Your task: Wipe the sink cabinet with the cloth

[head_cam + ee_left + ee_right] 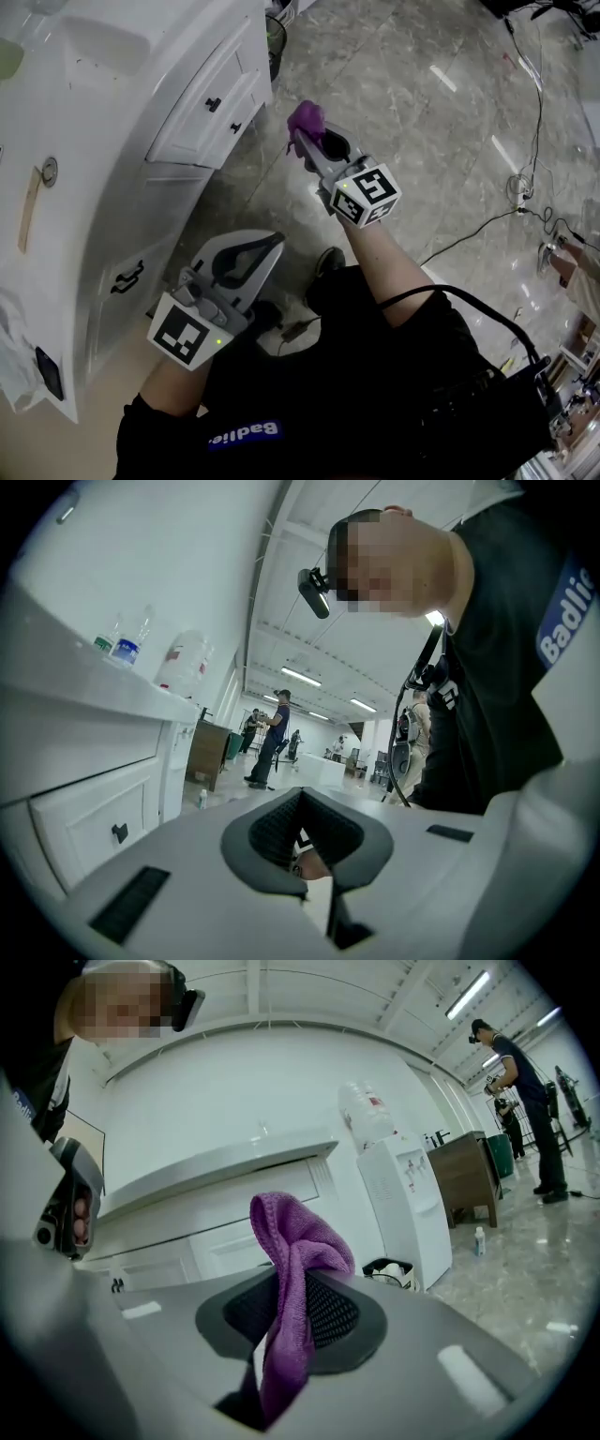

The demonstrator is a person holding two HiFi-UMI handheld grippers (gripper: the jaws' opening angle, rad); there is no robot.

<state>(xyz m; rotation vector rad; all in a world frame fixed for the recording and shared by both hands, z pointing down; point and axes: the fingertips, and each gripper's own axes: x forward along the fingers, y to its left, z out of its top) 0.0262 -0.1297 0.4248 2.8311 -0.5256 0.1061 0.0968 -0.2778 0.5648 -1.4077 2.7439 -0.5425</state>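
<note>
The white sink cabinet (141,197) fills the left of the head view, with black handles on its drawers and doors. My right gripper (314,141) is held out beside its upper drawers, a short way off, shut on a purple cloth (306,120) that bunches up past the jaws. In the right gripper view the purple cloth (292,1279) hangs pinched between the jaws, with the cabinet (216,1222) behind. My left gripper (246,253) is low near the cabinet doors, shut and holding nothing. From the left gripper view the cabinet (84,780) lies at left.
Bottles (122,647) stand on the countertop. A wire waste bin (276,42) sits on the floor past the cabinet's end, next to a water dispenser (408,1204). Cables (525,187) run across the marble floor at right. Other people (272,733) stand far off in the room.
</note>
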